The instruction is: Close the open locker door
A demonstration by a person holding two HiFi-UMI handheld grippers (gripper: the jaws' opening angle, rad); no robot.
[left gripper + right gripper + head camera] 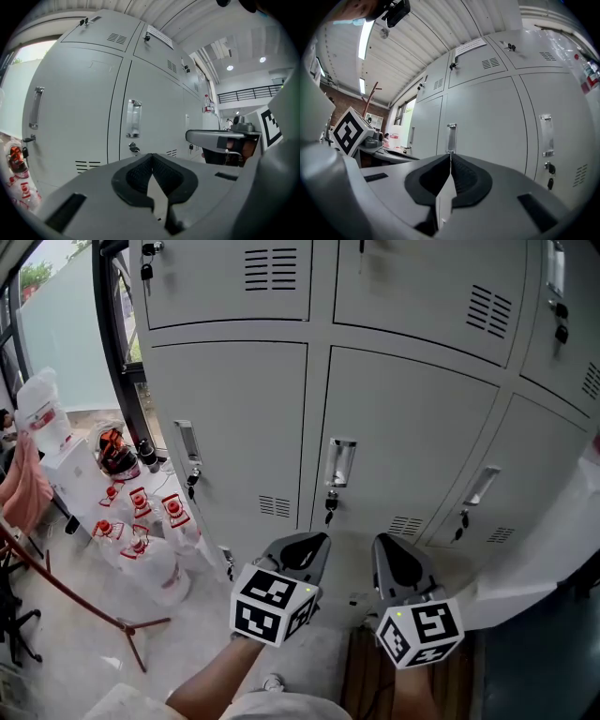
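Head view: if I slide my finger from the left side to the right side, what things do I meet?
bottles with red labels → left locker handle → left gripper → middle locker handle → right gripper → right locker handle

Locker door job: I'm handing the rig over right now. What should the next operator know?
Grippers: left gripper shut and empty; right gripper shut and empty. They sit side by side, and neither touches the lockers.
Things: the three lower doors facing the grippers all look flush and closed. A pale panel at the head view's right edge may be the open door, but I cannot tell.
Done: no push on any door is visible.
Left: confirm which door is open, then push it shut.
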